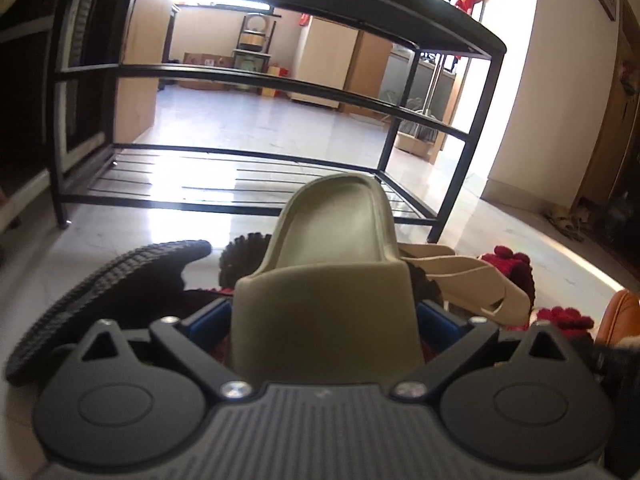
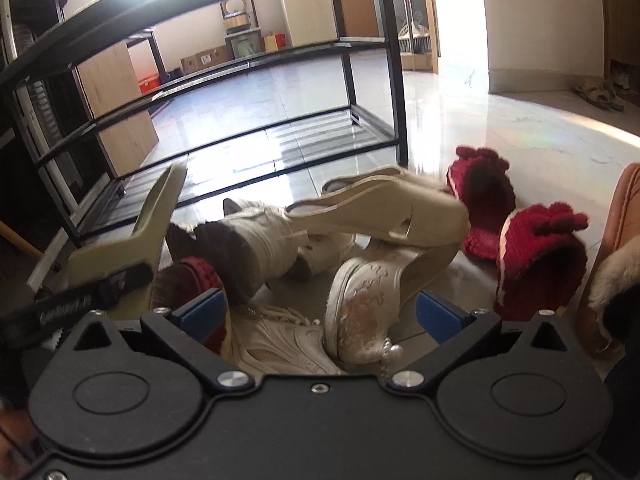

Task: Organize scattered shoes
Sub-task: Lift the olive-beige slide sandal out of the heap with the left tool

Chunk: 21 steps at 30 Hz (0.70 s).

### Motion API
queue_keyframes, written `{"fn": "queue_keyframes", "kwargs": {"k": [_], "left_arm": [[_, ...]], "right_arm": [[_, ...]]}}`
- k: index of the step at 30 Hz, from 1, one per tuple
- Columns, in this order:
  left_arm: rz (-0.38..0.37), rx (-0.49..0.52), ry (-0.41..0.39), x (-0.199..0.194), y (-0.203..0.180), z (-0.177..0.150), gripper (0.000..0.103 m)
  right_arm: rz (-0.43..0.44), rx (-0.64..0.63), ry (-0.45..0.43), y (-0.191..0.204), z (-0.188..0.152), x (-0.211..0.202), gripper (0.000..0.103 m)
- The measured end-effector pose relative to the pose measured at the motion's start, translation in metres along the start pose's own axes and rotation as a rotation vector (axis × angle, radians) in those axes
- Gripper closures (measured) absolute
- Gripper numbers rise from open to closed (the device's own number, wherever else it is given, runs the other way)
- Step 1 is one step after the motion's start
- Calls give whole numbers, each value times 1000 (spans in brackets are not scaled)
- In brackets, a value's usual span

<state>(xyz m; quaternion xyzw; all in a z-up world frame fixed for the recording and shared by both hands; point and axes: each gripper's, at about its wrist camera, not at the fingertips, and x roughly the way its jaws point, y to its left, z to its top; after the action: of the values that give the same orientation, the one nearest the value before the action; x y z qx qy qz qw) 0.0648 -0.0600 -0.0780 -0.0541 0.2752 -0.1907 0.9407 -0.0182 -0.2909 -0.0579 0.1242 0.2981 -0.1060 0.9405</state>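
Note:
My left gripper (image 1: 324, 316) is shut on an olive-green slide sandal (image 1: 332, 236), its toe pointing at the black metal shoe rack (image 1: 256, 76). The same sandal shows at the left of the right wrist view (image 2: 148, 224), lifted above the pile. My right gripper (image 2: 320, 312) is open over a heap of shoes: a cream embroidered shoe (image 2: 364, 300), a white sneaker (image 2: 280, 340), a beige slingback shoe (image 2: 380, 212) and a brown-and-white shoe (image 2: 256, 248). Two red fuzzy slippers (image 2: 536, 252) lie to the right.
The rack's bottom shelf of bars (image 1: 208, 184) sits just above the glossy tiled floor (image 1: 260, 120). A black ribbed sole (image 1: 100, 292) lies left of the held sandal. An orange-brown boot with fur trim (image 2: 616, 264) stands at the far right. A pair of sandals (image 2: 596, 94) lies by the far wall.

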Motion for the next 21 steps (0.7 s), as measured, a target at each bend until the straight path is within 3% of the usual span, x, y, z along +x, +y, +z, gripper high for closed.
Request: {"fn": "queue_keyframes", "kwargs": {"k": [9,14,21], "left_arm": [[113,-12,-17,-89,-14,-29,4],[181,-78,-34,-142,-6,-47,4],[355,-143,-39,-204,38,-85,4]], "right_arm": [[-2,-34,-35,-3,-7,-72,0],[33,-46,-16,17,-19,-78,0],[85,-60,14,47,-36,-81,0]]}}
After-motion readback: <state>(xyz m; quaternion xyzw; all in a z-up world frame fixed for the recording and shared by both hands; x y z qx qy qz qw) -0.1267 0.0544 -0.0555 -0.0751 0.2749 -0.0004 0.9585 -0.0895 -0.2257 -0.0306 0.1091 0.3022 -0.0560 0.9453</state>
